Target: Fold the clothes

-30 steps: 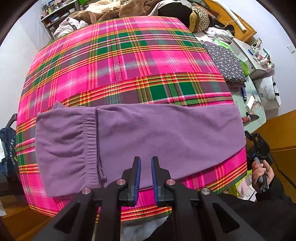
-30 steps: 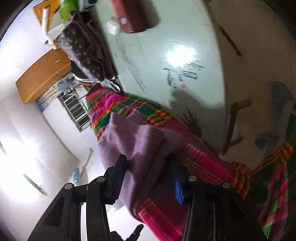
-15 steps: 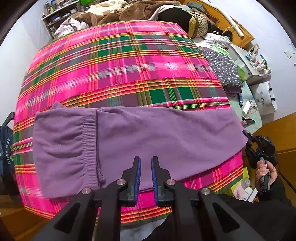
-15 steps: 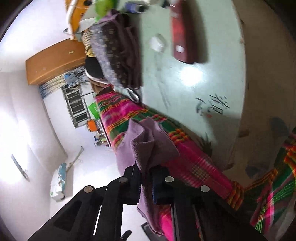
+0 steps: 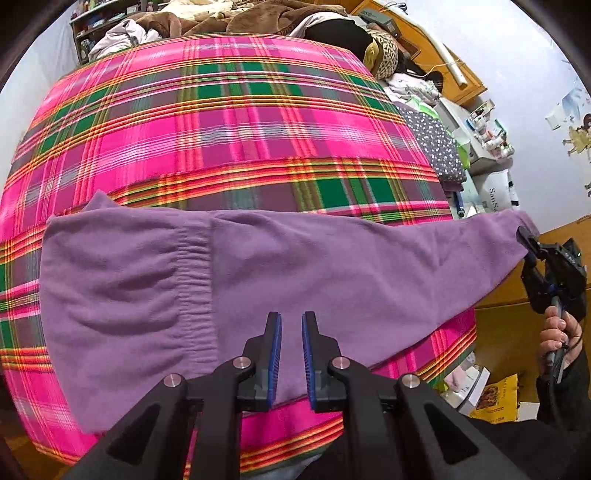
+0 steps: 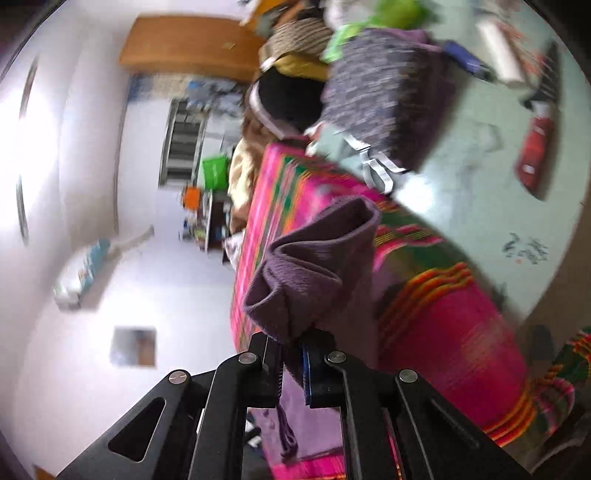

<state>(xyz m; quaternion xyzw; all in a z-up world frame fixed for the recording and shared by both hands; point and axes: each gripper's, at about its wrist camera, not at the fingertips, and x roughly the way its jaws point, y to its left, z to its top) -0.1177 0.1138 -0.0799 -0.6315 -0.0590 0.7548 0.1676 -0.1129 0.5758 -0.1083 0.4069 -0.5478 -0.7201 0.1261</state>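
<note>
Purple sweatpants (image 5: 295, 266) lie flat across a pink plaid blanket (image 5: 221, 129) on a bed, elastic waistband to the left. My left gripper (image 5: 291, 332) hovers over the near edge of the pants, its blue pads a narrow gap apart with nothing between them. In the left wrist view, my right gripper (image 5: 526, 236), held by a hand (image 5: 557, 332), pinches the right leg end and holds it up off the bed edge. The right wrist view shows that gripper (image 6: 291, 354) shut on the bunched purple cloth (image 6: 314, 266).
A folded dark dotted garment (image 5: 432, 147) rests on a pale green table (image 6: 480, 177) right of the bed, beside a red object (image 6: 535, 155) and small bottles. Piled clothes (image 5: 221, 18) lie at the bed's far end. A white box (image 5: 495, 192) and wooden furniture stand at the right.
My right gripper went from open around the leg end to shut on it, then rose and rolled, lifting that end off the bed. The left gripper edged forward over the pants.
</note>
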